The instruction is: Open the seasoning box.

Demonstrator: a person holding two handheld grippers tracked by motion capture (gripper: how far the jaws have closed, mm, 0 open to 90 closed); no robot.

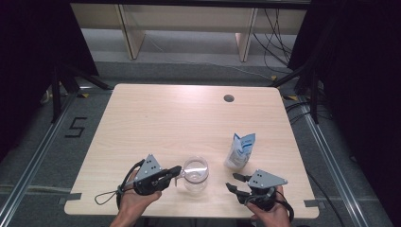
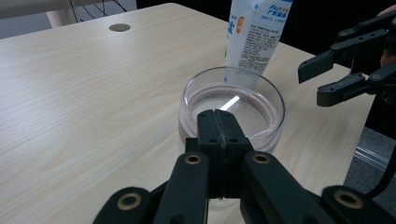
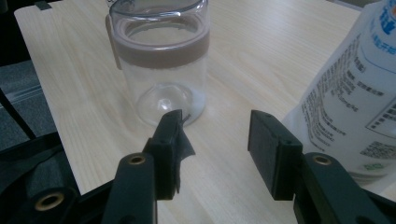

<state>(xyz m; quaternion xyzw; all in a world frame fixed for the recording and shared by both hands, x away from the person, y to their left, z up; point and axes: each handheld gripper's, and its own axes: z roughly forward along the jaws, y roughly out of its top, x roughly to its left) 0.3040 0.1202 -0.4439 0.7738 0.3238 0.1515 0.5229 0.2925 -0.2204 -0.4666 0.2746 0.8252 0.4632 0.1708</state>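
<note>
Both left gripper [image 1: 178,171] jaws clamp the jar [image 1: 196,174] rim; right gripper [image 1: 233,182], half-open and empty, sits beside the "SALT" pouch [image 1: 240,151].

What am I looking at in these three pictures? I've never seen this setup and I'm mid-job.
A person at a wooden table holds a hand tool with two black jaws in each hand; there is no robot arm. The wide picture comes from a camera above the person, looking forward and down. The other two come from small cameras riding on each tool, looking along its jaws.

On the table stand a clear glass jar with a brownish band near its mouth, and a white and blue printed pouch.

The left gripper is shut, its jaws pinched at the near rim of the jar; a small tab sticks out there, though I cannot tell exactly what is pinched. The right gripper is partly open, holds nothing, and points between jar and pouch.
</note>
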